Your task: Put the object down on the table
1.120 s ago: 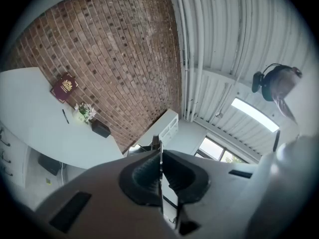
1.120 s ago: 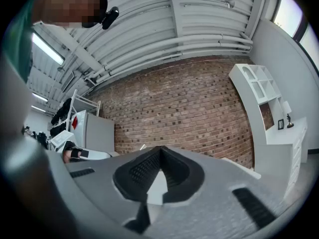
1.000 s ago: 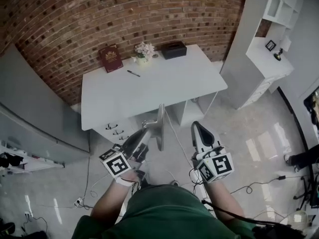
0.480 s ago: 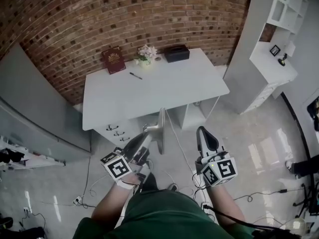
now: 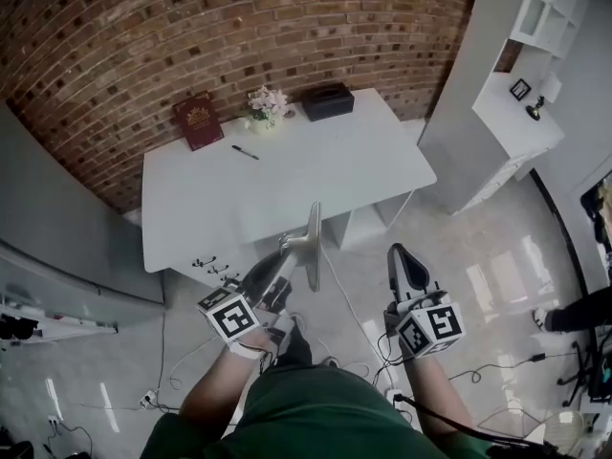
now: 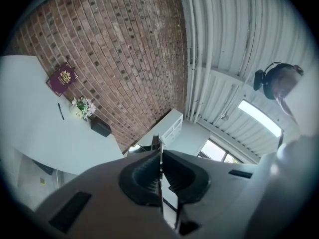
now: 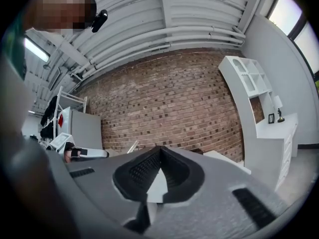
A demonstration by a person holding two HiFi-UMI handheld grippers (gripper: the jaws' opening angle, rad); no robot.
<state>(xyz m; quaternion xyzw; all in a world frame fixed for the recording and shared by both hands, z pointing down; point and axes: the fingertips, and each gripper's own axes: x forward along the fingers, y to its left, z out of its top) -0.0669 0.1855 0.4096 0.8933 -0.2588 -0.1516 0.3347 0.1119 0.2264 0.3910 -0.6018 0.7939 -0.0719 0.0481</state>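
Note:
A thin grey flat panel stands on edge in the air, in front of the white table's near edge and above the floor. My left gripper is shut on its lower part; in the left gripper view the panel shows as a thin sheet pinched between the dark ribbed pads, with the left gripper pointing over the table. My right gripper hangs to the right of the panel, apart from it. In the right gripper view, the right gripper has its jaws together with nothing between them.
Along the table's far edge lie a maroon book, a small flower pot and a black box, with a pen nearer. Drawers sit under the table. A white shelf unit stands at the right. Cables trail on the floor.
Both grippers have moved forward toward the table and sunk a little, the left one carrying the panel along. Both stay shut.

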